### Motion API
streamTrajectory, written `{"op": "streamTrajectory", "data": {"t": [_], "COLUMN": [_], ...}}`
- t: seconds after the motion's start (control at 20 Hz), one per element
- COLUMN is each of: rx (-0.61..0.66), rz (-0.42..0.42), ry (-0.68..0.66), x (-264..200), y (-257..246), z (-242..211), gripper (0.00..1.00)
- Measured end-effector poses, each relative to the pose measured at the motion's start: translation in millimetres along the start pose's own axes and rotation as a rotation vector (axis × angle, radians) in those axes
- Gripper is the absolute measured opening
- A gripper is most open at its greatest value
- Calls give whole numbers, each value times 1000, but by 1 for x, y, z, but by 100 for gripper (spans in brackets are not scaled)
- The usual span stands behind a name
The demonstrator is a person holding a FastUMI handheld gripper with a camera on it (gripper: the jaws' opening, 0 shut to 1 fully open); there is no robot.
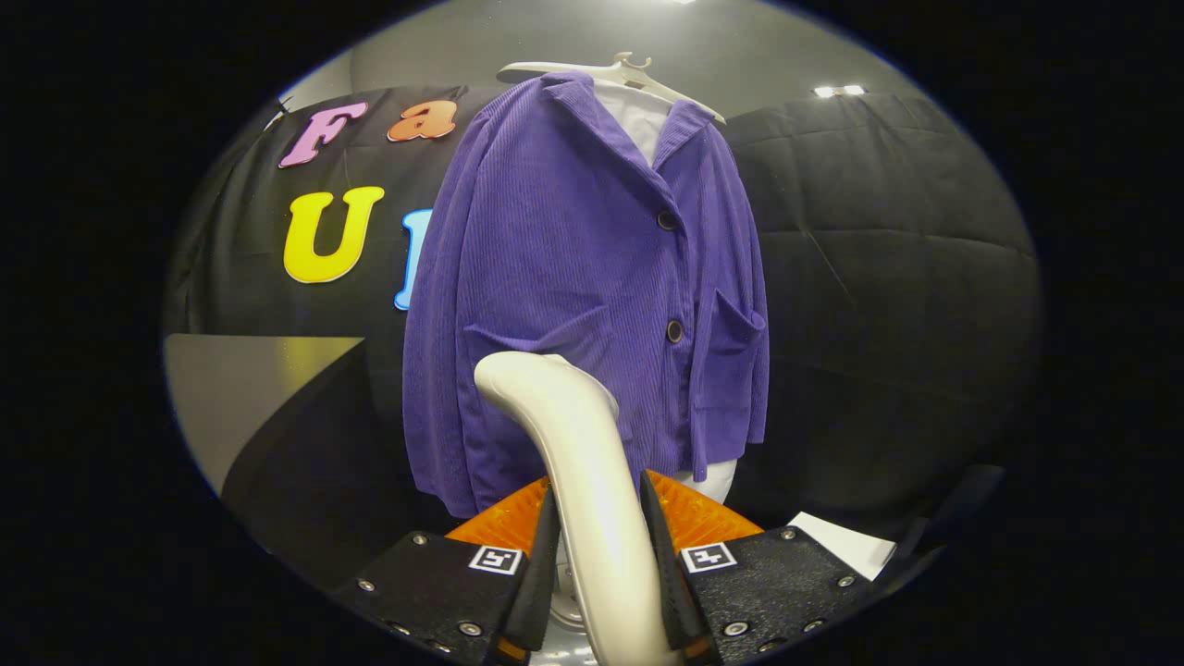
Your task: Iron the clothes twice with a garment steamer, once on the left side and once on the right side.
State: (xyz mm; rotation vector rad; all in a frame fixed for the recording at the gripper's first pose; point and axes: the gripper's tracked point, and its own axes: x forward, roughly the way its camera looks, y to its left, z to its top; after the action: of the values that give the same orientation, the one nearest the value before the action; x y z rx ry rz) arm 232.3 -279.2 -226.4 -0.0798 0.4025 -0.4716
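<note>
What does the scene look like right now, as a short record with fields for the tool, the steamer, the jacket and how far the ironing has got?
tool: the tool is shut on the steamer handle, one finger on each side
steamer: the steamer rises between the fingers, its head bent toward the jacket
jacket: purple jacket on a hanger, buttoned over a white shirt
steamer position: head before the lower front of the jacket; contact cannot be told
backdrop: black cloth wall behind the jacket
</note>
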Motion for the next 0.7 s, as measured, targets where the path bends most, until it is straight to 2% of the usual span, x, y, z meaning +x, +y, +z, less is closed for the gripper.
{"op": "streamTrajectory", "data": {"t": [0.45, 0.55, 0.7], "rx": [-29, -41, -45], "rz": [11, 16, 17], "ry": [104, 100, 45], "x": [-12, -25, -50], "y": [-1, -4, -14], "z": [-78, -81, -58], "gripper": [48, 48, 48]}}
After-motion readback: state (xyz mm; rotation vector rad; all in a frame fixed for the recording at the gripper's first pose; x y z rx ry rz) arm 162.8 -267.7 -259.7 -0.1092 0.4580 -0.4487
